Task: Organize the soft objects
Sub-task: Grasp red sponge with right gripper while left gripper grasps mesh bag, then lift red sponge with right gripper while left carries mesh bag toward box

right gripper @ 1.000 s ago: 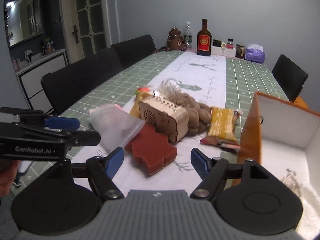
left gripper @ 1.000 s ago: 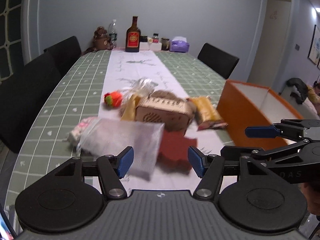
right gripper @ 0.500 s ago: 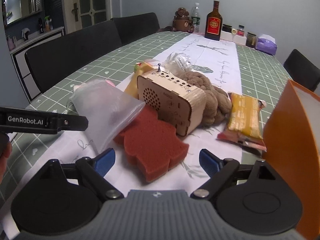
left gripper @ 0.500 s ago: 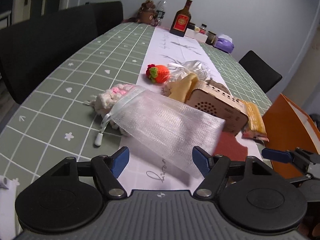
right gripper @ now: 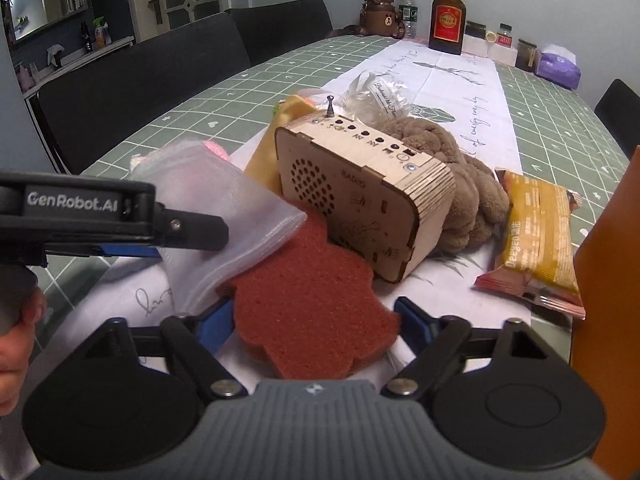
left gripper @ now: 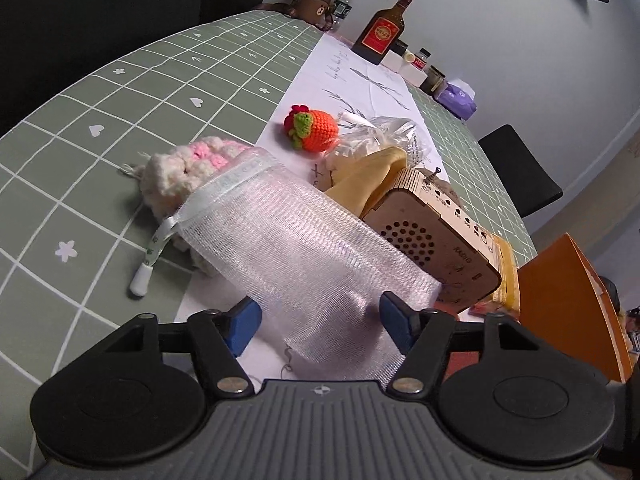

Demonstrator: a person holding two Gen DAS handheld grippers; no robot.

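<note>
Both wrist cameras look steeply down, close over the table (left gripper: pixel 120 92), and both show the wooden radio (left gripper: pixel 432 240) (right gripper: pixel 360 200).

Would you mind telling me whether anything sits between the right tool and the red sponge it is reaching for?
Nothing visible does. The red sponge already lies between the open fingers of the right tool, whose jaws have just been closing. The white mesh pouch overlaps only the sponge's far-left edge, and the wooden radio stands behind it.

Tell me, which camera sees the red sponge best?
The right wrist view. There the sponge fills the foreground between the hand-held gripper's fingers, its bitten-looking outline clear. The left wrist view shows only a dark red sliver behind its gripper, mostly hidden under the mesh bag.
</note>
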